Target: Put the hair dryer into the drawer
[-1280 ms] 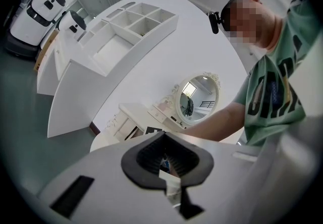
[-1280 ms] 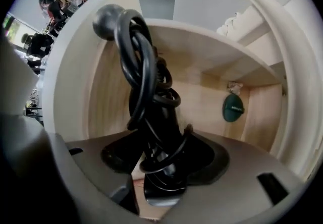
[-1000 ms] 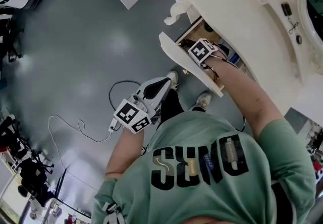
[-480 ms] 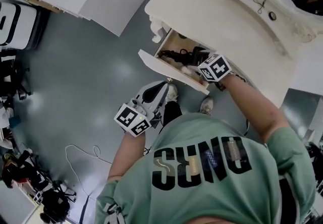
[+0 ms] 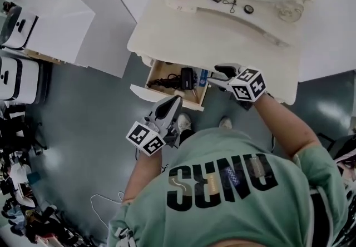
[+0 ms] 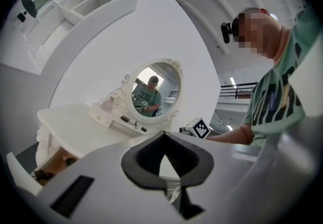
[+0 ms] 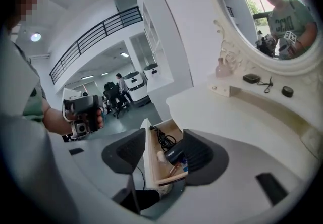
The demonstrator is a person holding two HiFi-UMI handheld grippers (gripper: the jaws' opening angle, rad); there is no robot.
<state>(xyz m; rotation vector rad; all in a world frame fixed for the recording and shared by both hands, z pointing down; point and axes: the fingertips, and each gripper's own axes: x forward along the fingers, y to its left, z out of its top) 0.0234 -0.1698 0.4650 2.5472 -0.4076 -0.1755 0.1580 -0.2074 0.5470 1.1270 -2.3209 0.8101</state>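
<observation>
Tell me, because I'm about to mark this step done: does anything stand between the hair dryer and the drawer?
Nothing visible does. The hair dryer already lies inside the open drawer, with its cord beside it in the same compartment. The drawer itself is not yet pushed shut.

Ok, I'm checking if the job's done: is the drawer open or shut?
Open. The drawer sticks out from the white table, with the hair dryer and its cord visible inside.
</observation>
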